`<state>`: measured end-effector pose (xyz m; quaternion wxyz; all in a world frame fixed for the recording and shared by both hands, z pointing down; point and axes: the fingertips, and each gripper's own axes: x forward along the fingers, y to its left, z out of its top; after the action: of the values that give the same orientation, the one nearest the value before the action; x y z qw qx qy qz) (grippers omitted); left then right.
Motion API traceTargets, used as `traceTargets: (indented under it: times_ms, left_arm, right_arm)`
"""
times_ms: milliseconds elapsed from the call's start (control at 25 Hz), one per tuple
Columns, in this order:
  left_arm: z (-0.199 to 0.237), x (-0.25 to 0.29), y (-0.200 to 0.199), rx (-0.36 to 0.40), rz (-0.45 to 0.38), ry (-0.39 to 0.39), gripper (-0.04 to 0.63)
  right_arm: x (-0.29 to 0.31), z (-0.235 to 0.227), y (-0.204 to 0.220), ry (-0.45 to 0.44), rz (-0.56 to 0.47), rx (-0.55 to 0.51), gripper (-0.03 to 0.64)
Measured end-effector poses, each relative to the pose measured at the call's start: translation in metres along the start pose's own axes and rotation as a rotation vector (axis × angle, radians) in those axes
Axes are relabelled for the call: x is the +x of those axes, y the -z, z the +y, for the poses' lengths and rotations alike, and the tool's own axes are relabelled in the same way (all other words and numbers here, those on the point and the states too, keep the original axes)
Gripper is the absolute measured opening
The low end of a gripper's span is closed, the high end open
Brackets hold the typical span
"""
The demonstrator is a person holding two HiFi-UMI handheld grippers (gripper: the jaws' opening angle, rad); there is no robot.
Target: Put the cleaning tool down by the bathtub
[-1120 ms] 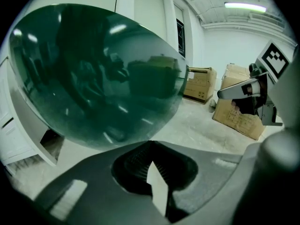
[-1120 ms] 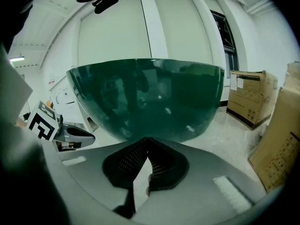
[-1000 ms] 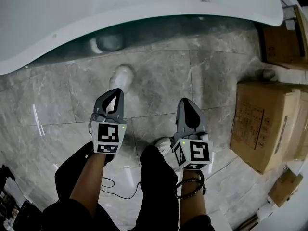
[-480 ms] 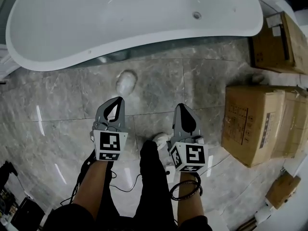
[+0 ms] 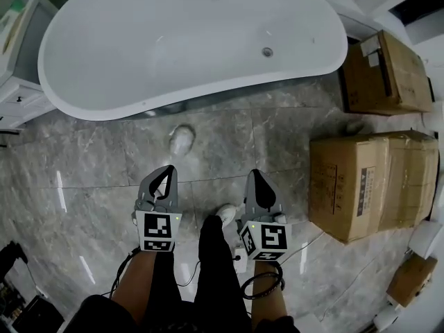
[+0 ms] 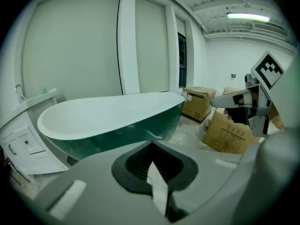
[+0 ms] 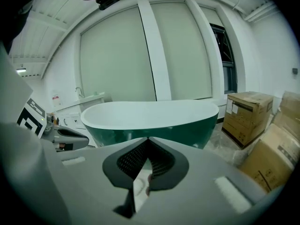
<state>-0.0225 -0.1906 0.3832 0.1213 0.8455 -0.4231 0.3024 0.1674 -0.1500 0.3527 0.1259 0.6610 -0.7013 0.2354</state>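
Observation:
The white bathtub [image 5: 208,96] with its dark green outer wall fills the top of the head view and stands ahead in the left gripper view [image 6: 108,116] and the right gripper view [image 7: 150,114]. No cleaning tool shows in any view. My left gripper [image 5: 166,171] hangs over the grey marble floor a short way in front of the tub, jaws closed together with nothing between them [image 6: 151,142]. Beside it my right gripper [image 5: 255,174] is also shut and empty [image 7: 148,138]. The person's white shoes [image 5: 182,141] stand on the floor between grippers and tub.
Cardboard boxes [image 5: 368,186] stand to the right, with another [image 5: 385,71] by the tub's right end. A white cabinet [image 5: 17,96] sits at the far left. A thin black cable [image 5: 184,283] trails on the floor by the legs.
The view has pulled back from the tub, so its whole basin now shows. Both grippers have stayed shut and side by side, now farther from the tub's edge.

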Motion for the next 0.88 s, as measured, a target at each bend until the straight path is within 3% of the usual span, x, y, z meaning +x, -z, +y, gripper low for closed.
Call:
traceTargets:
  times_ms: [200, 720, 880]
  left_arm:
    - [-0.008, -0.029, -0.020, -0.036, -0.015, -0.013, 0.000]
    - [-0.035, -0.087, -0.116, 0.011, -0.123, -0.021, 0.000]
    - [-0.041, -0.106, -0.136, -0.015, -0.155, -0.038, 0.002]
  right_arm:
    - [-0.029, -0.002, -0.028, 0.009, -0.038, 0.010, 0.016]
    - [-0.105, -0.012, -0.104, 0.009, -0.118, -0.004, 0.014]
    - [-0.123, -0.011, -0.125, 0.002, -0.144, -0.016, 0.014]
